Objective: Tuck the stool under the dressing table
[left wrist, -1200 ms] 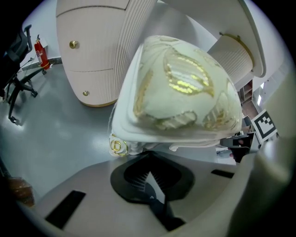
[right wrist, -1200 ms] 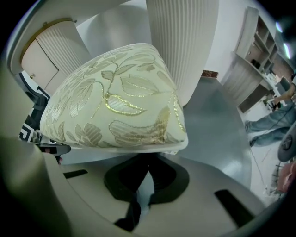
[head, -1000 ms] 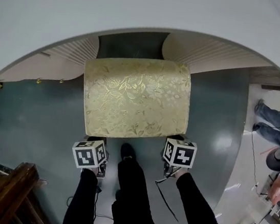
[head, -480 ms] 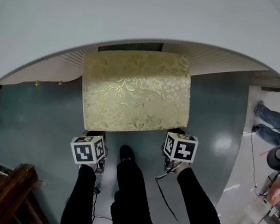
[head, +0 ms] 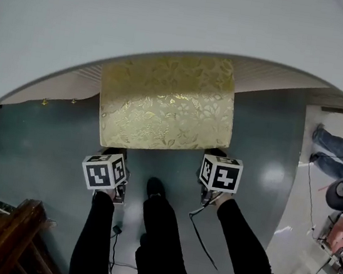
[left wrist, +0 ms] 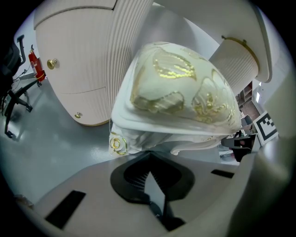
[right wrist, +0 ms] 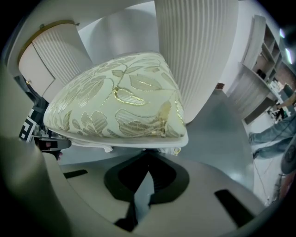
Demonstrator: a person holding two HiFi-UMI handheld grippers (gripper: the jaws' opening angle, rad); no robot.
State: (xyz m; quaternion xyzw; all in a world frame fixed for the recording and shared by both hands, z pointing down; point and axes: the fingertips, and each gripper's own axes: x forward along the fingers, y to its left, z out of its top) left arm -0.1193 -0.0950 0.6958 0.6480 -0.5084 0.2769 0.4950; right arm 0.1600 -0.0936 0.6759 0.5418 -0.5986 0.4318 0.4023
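head view: the gold-flowered stool [head: 166, 104] sits just ahead of both sets of fingers, its far edge under the white dressing table [head: 176, 13]. the left gripper [head: 114, 155] and right gripper [head: 216, 154] meet its near corners. each marker cube [head: 103, 171] shows black-and-white square patterns.

left gripper view: the fingers close to a point, pinching the stool's carved white rail right above them. a gold ring ornament [left wrist: 116, 144] hangs just left of the tips, with a fluted pedestal [left wrist: 125, 41] beyond.

right gripper view: the fingers likewise pinch the rail under the cushion. another fluted pedestal [right wrist: 199, 51] stands beyond them, to the right.
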